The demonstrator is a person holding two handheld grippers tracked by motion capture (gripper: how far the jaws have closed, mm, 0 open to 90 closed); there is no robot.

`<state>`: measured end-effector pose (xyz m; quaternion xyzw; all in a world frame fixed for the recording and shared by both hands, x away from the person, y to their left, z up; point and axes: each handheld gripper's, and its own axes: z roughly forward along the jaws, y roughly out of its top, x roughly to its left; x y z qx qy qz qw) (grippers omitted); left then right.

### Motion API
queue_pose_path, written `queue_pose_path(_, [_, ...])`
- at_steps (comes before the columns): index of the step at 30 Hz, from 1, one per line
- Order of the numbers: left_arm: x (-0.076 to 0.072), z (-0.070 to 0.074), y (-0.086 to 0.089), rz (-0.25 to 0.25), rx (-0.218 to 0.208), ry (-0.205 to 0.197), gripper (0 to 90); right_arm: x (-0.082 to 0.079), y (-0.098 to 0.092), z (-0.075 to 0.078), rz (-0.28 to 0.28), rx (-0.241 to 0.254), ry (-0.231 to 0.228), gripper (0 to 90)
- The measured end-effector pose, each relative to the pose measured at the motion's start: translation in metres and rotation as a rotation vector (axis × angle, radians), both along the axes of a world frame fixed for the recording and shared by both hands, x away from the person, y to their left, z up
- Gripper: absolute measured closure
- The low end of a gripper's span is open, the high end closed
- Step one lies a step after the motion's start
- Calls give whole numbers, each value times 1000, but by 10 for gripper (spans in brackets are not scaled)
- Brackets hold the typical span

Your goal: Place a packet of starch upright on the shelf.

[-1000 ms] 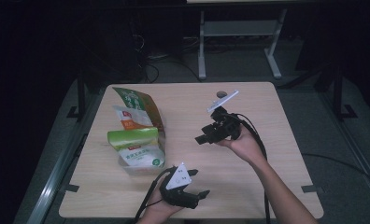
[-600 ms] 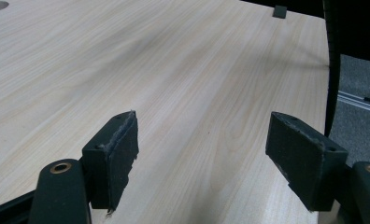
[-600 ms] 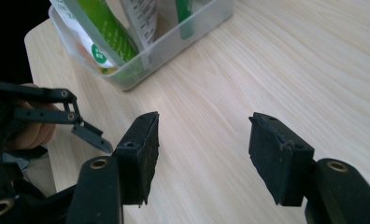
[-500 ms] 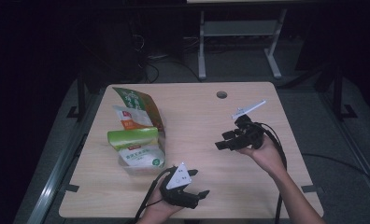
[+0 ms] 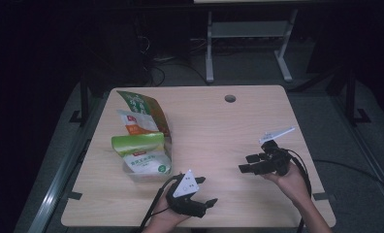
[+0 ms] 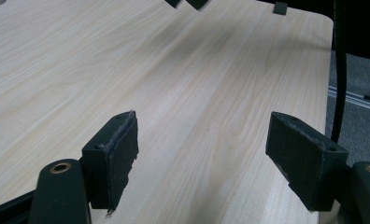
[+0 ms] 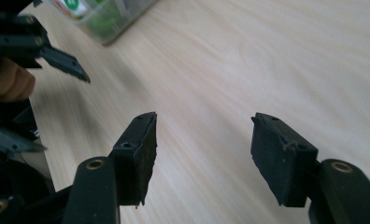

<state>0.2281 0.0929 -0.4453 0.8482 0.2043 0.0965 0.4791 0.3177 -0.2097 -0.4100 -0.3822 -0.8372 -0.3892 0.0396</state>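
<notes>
My left gripper [image 5: 205, 191] rests near the table's front edge, right of the bags. It stands open over bare wood, with nothing between its pads [image 6: 202, 126]. My right gripper [image 5: 246, 163] hangs low over the right part of the table and points left. It is open, its jaws have just been opening, and nothing is between them [image 7: 204, 122]. A green-and-white bag [image 5: 144, 158] lies in a clear tub at the left. Behind it lie a white-and-orange bag [image 5: 134, 127] and a green-and-orange bag [image 5: 142, 108]. The left gripper's fingers [image 7: 61, 58] show at the left in the right gripper view.
The light wooden table [image 5: 209, 126] has a round cable hole [image 5: 230, 98] at the back. The clear tub's corner [image 7: 106, 16] shows at the top of the right gripper view. A white frame [image 5: 248, 43] stands on the floor beyond the table.
The right gripper has moved from the table's middle toward the right and front, sinking closer to the wood. The left gripper and the bags have stayed where they were.
</notes>
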Motion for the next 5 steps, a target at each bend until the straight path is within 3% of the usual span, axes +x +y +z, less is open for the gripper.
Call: queue_pose_path(5, [0,0,-1,0,-9,2,248,-15,-8,-15,-14,8,3,364])
